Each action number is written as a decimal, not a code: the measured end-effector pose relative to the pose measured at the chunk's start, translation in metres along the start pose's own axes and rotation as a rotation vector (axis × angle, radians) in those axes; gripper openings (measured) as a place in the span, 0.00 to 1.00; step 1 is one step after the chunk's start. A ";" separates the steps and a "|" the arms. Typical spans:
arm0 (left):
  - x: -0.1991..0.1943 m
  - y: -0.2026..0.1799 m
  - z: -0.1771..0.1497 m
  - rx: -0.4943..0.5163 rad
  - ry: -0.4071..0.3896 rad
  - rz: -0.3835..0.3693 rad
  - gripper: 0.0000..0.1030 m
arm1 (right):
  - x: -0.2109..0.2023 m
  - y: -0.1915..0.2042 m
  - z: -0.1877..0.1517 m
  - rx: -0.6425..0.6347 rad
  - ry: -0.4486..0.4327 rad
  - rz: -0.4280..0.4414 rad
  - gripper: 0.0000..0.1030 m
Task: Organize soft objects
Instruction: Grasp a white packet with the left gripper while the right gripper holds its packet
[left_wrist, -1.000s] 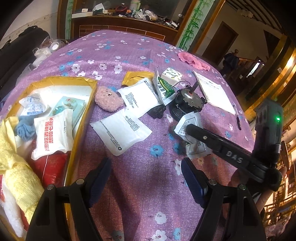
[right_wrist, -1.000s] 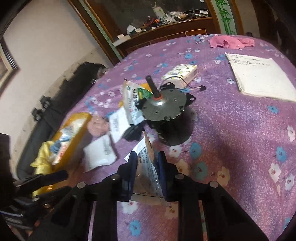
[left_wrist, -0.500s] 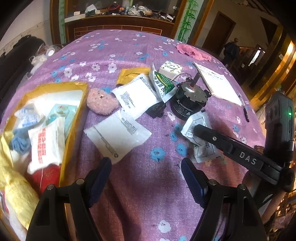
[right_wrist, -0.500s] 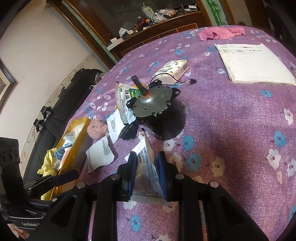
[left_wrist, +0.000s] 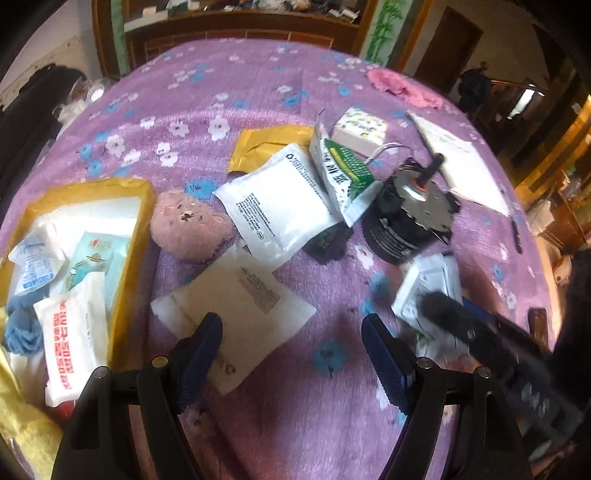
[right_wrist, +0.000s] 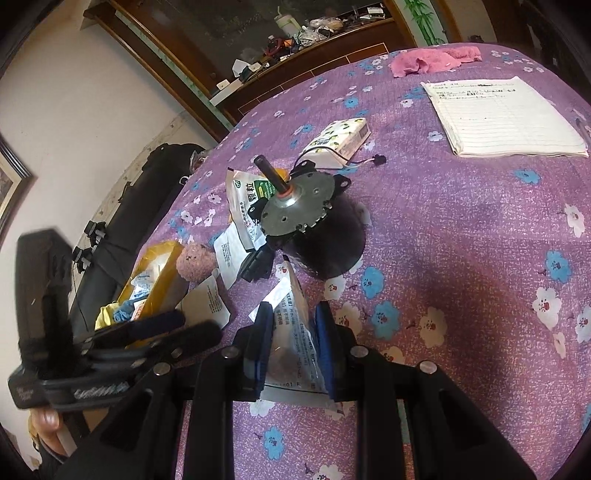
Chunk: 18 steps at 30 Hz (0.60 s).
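Note:
My left gripper (left_wrist: 293, 354) is open and hangs low over the purple cloth, its left fingertip above a flat white pouch (left_wrist: 236, 310). Beyond lie a pink plush toy (left_wrist: 190, 229), a second white pouch (left_wrist: 277, 206) and a green-and-white sachet (left_wrist: 343, 177). At the left stands a yellow box (left_wrist: 138, 221) holding packets, a blue cloth and a yellow towel. My right gripper (right_wrist: 293, 343) is shut on a clear-and-white sachet (right_wrist: 291, 325), which stands upright off the table. The left gripper (right_wrist: 199, 324) shows at the left of the right wrist view, a hand below it.
A black motor (right_wrist: 306, 218) with an upright shaft stands mid-table, with a black clip (right_wrist: 256, 266) in front of it. Behind are a tissue pack (right_wrist: 340, 140), a lined notebook (right_wrist: 506, 118), a pink cloth (right_wrist: 428, 61) and a yellow envelope (left_wrist: 266, 144). A black bag lies beyond the table's left edge.
My left gripper has moved forward and down toward the white pouches, still open. The right gripper has kept its place, with the sachet still in it.

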<state>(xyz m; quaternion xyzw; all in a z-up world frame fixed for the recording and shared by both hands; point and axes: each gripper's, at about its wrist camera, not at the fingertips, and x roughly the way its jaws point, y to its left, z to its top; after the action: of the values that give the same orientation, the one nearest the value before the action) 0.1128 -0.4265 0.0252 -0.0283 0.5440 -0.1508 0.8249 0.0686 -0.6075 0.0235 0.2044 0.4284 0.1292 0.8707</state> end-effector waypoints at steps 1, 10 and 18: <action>0.004 0.000 0.005 -0.016 0.007 0.028 0.78 | 0.001 0.000 0.000 -0.001 0.001 -0.001 0.22; 0.025 -0.017 0.010 0.082 -0.048 0.190 0.90 | 0.002 -0.001 -0.001 0.003 0.007 -0.006 0.22; 0.002 0.015 0.007 0.009 -0.096 0.180 0.02 | 0.001 0.000 0.000 -0.001 0.003 -0.004 0.22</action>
<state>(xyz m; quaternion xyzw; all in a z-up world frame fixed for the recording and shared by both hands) 0.1233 -0.4133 0.0226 0.0172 0.5034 -0.0772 0.8604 0.0692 -0.6070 0.0224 0.2029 0.4302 0.1280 0.8703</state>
